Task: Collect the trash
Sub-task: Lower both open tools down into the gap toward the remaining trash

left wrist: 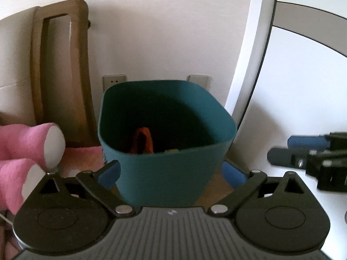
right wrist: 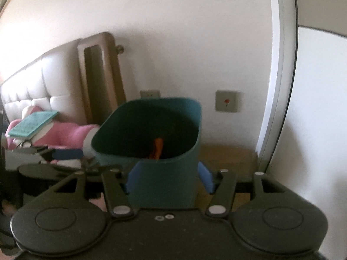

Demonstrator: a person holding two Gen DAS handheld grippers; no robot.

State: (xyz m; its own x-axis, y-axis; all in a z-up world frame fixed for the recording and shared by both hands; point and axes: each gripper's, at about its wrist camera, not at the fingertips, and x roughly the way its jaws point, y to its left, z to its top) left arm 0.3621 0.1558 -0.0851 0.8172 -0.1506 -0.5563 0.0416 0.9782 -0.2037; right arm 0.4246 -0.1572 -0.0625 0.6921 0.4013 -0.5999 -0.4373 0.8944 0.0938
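Teal bin [left wrist: 169, 151] sits mid-frame in both views, on a wood floor [left wrist: 216, 186] against a white wall, w/ an orange scrap [left wrist: 143, 139] low inside it, left of centre, plus a bit of yellow [left wrist: 172, 151] beside that at the near inner wall. Left tongs [left wrist: 171, 173] at bottom of the left view: jaws wide apart, blue pads either side of the bin's lower body, not pressing it, nothing held. Right tongs [right wrist: 169, 178] at bottom of the right view: jaws apart too, pads flanking the bin; the left pad looks close to the bin wall, but view is soft, so prob. no contact. In the left view the right tongs also show at the right edge, blurred. Pink plush [left wrist: 26, 151] lower left, brown chair back [left wrist: 63, 69] upper left behind it. Wall sockets [left wrist: 114, 81] just above the bin rim; white door frame [left wrist: 249, 65] curves down the right side. Right view adds a padded headboard [right wrist: 39, 82] at left and a green book [right wrist: 32, 123] lying on the plush.
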